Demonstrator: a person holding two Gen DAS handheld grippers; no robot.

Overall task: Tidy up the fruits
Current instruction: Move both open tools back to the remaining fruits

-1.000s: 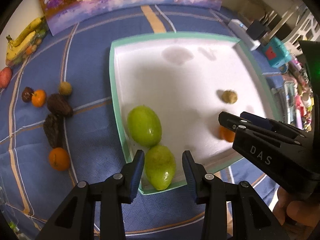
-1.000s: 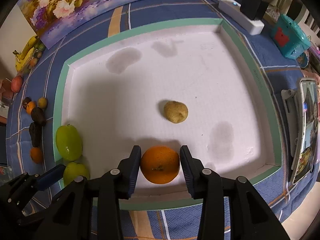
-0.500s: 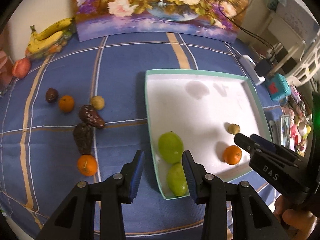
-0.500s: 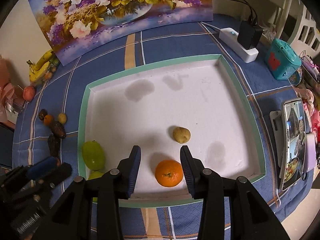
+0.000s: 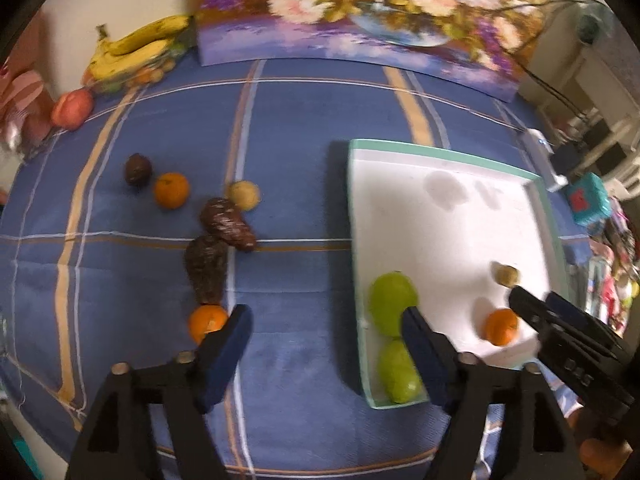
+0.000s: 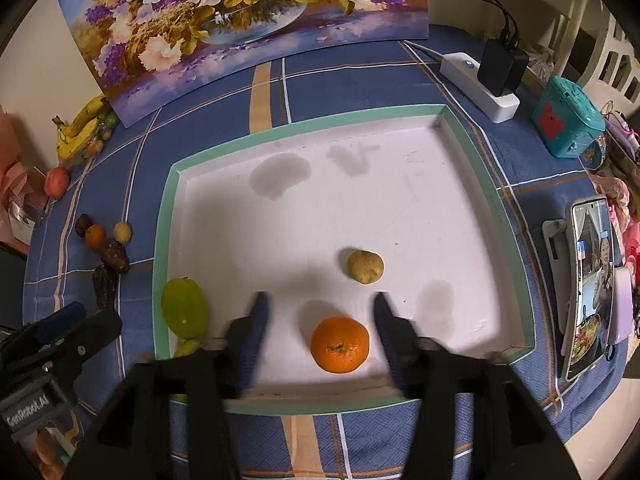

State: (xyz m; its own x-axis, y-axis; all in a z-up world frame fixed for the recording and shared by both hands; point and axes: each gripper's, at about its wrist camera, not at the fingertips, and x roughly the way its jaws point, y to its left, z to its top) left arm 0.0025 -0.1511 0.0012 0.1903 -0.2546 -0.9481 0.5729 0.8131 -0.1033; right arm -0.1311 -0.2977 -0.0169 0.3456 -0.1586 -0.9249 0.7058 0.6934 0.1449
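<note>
We read "GenRobot.AI" on the left tongs (image 6: 60, 332) body; the lettering on the right tongs (image 6: 320, 328) body, seen from the left wrist, is too blurred to read. Both tongs have just been opening and grip nothing. The orange (image 6: 340, 345) lies free between the right fingers in the white tray (image 6: 472, 152). Two green fruits (image 5: 394, 306) lie in the tray's corner, the left tongs above the blue desk cloth (image 5: 296, 200).

Tray (image 6: 164, 240) on cloth (image 5: 280, 120): 2 mangoes (image 5: 392, 304) L edge, orange (image 6: 340, 344) front; loose fruit (image 5: 222, 224) L of tray.
</note>
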